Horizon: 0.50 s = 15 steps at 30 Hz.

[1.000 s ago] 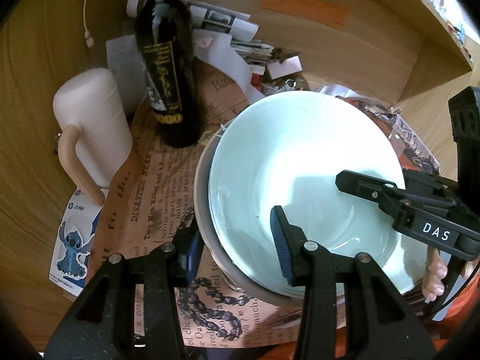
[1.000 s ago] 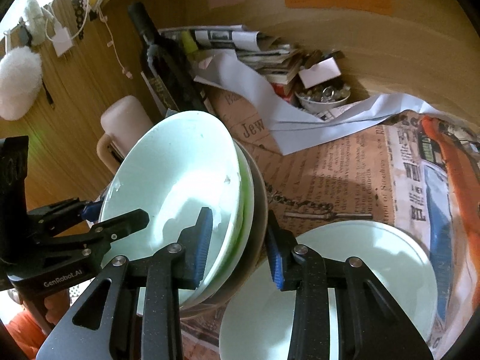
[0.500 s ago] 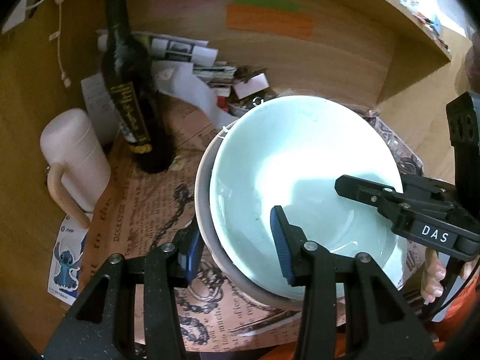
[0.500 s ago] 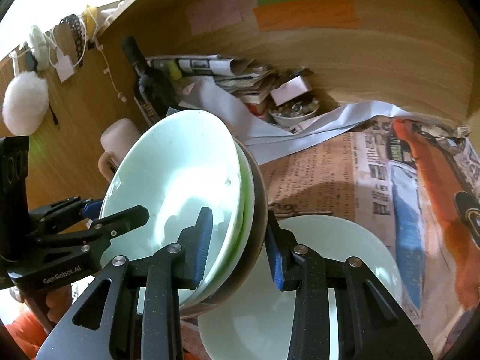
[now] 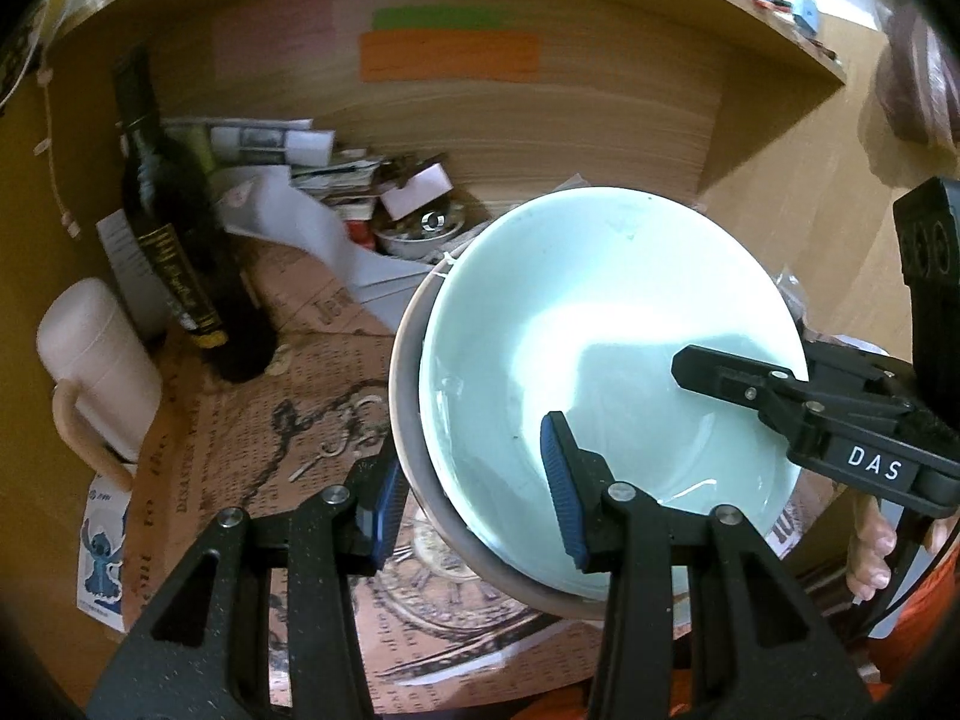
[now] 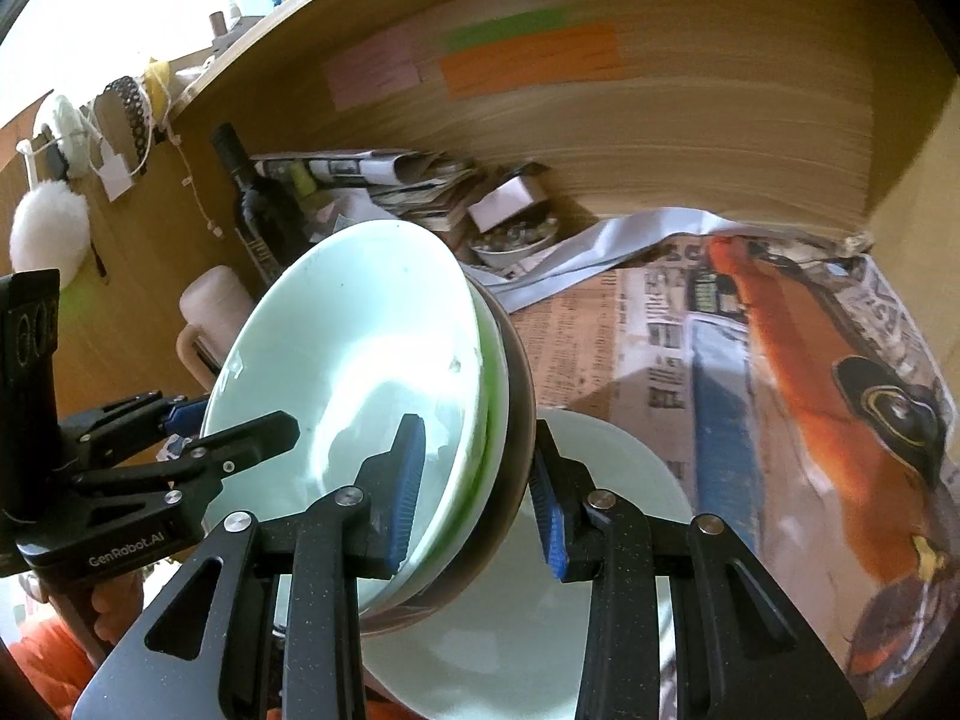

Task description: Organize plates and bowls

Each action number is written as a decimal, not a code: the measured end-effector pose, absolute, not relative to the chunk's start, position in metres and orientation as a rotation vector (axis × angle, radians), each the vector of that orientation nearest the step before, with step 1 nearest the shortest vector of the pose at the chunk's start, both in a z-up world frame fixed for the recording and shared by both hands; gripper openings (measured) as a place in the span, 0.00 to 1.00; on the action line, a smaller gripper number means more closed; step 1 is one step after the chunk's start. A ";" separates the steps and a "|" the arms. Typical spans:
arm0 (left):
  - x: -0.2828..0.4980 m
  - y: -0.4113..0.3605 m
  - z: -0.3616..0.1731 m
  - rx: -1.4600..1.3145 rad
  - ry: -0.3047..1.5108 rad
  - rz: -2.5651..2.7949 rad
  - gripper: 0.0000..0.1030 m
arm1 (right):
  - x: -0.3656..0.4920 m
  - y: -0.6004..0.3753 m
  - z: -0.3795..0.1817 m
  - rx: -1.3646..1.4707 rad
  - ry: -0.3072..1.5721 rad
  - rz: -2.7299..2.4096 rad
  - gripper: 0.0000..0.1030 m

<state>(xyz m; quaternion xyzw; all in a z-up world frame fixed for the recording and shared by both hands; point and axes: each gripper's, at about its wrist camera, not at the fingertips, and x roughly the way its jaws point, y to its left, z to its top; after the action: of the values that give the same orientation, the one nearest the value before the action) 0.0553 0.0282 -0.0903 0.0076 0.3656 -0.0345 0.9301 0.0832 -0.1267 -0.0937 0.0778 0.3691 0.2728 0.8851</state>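
A stack of nested bowls, pale mint on top, green in the middle and grey-brown outside, hangs tilted above the newspaper-covered surface. My left gripper is shut on its near rim, one pad inside the mint bowl and one under the outer bowl. From the opposite side my right gripper is shut on the stack the same way. Each gripper also shows in the other's view: the right gripper and the left gripper. A pale plate lies on the newspaper under the stack, partly hidden by it.
A dark wine bottle and a pale lidded mug stand at the left. A small dish of oddments and piled papers sit against the wooden back wall. Printed newspaper covers the surface to the right.
Both grippers have carried the bowl stack up and away from the bottle and mug, which now look smaller. In the right wrist view the plate lies more directly under the stack.
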 end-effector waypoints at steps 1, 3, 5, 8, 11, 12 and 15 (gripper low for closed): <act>0.056 0.025 -0.090 0.018 0.749 -0.079 0.42 | 0.082 -0.131 -0.094 0.165 0.768 0.559 0.30; 0.057 0.019 -0.090 0.018 0.749 -0.095 0.41 | 0.079 -0.137 -0.095 0.165 0.769 0.545 0.30; 0.058 0.013 -0.090 0.020 0.754 -0.111 0.41 | 0.077 -0.144 -0.096 0.170 0.773 0.530 0.30; 0.059 0.004 -0.092 0.025 0.763 -0.132 0.42 | 0.074 -0.153 -0.099 0.180 0.780 0.512 0.30; 0.059 -0.004 -0.094 0.032 0.774 -0.148 0.41 | 0.071 -0.160 -0.103 0.189 0.789 0.498 0.30; 0.059 -0.006 -0.095 0.033 0.777 -0.152 0.41 | 0.070 -0.162 -0.104 0.191 0.792 0.496 0.30; 0.060 -0.010 -0.098 0.037 0.790 -0.161 0.41 | 0.069 -0.167 -0.109 0.200 0.806 0.491 0.30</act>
<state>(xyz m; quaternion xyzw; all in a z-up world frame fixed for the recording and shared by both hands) 0.0599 -0.0103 -0.0980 0.0181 0.3844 -0.0783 0.9197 0.0685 -0.1671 -0.1087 0.0964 0.3873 0.2360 0.8860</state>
